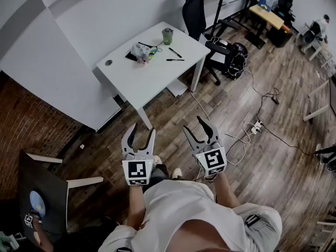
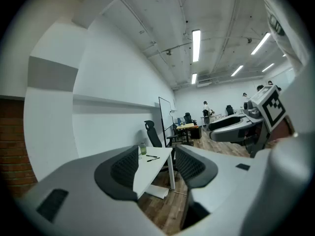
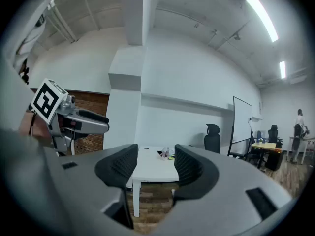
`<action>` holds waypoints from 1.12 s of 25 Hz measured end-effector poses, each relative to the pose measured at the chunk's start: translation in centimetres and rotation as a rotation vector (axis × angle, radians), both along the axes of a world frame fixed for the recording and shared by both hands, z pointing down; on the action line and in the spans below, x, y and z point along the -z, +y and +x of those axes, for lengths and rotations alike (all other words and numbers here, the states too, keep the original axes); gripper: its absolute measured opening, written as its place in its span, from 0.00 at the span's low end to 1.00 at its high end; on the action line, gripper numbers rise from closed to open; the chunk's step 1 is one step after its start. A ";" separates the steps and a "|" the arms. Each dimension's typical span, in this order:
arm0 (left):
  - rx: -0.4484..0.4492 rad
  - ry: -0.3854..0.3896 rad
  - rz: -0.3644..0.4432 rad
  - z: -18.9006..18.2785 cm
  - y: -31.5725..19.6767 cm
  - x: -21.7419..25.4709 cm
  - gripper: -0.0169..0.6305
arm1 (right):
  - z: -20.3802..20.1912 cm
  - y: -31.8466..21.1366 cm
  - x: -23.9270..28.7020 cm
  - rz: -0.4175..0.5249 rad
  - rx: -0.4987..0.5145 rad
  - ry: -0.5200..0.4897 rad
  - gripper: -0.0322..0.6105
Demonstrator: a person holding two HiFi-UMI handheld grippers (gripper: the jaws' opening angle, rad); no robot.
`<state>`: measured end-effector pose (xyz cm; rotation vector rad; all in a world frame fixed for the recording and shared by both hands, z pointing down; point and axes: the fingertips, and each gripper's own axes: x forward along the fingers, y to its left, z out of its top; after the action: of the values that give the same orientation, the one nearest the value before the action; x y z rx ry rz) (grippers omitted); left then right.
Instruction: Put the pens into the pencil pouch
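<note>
Here, the left gripper (image 1: 144, 128) and the right gripper (image 1: 195, 127) were held side by side above the wood floor (image 1: 173, 114), each with its jaws spread and nothing between them. Well apart from them, at about 12 o'clock, a white table (image 1: 157, 75) was seen. On it the pencil pouch (image 1: 140, 50) lay with two black pens (image 1: 175, 60) loose at its 3 o'clock and a green cup (image 1: 167, 35) at its 1 o'clock.

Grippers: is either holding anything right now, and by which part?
Nothing is held. Left gripper and right gripper are open and empty; the pens lie on the table.
</note>
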<state>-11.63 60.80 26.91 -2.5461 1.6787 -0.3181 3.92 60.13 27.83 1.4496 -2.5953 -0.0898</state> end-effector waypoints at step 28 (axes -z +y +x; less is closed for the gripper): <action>-0.030 0.023 0.017 -1.4 -12.3 -0.4 0.39 | -1.5 -12.0 0.3 0.019 -0.057 -0.029 0.50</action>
<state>-13.06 48.52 27.27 -2.5698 1.6419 -0.2730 2.42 48.09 27.58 1.5409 -2.5804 -0.0878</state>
